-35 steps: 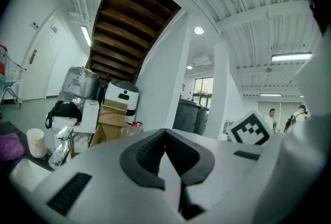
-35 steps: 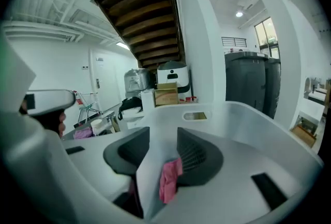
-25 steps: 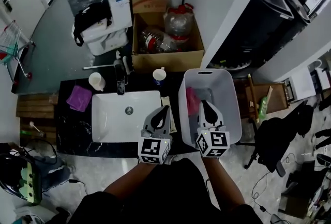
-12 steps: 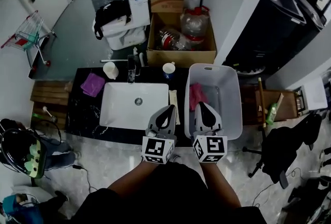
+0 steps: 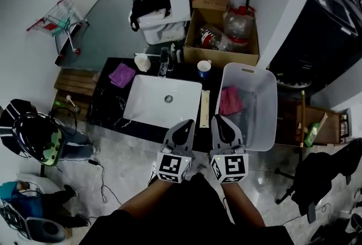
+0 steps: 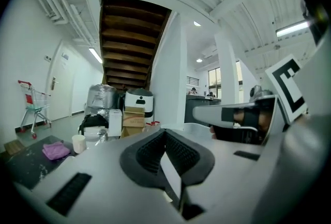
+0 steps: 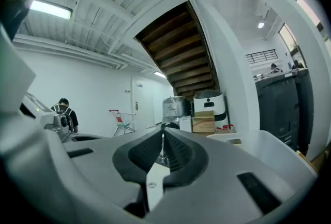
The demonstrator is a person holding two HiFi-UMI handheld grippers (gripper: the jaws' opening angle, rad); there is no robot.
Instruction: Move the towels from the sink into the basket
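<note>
Mostly plastic, stone and a bit of cloth in here

The sink (image 5: 148, 108) is glossy white ceramic, set in a shiny black veined stone surface (image 5: 110, 112), with a bright metal tap (image 5: 164, 60). The basket (image 5: 267, 103) is smooth pale plastic. The pink towel (image 5: 230, 101) in it looks like soft matt cloth, same as the purple cloth (image 5: 121, 75). The left claw (image 5: 186, 125) and right claw (image 5: 220, 122) are matt grey plastic with black ribbed rubbery pads (image 6: 181, 154). Plain brown cardboard box (image 5: 222, 58) behind, and bare wood slats (image 5: 76, 82) off to the side.

No lettering, label, brand or number is legible anywhere here.
</note>
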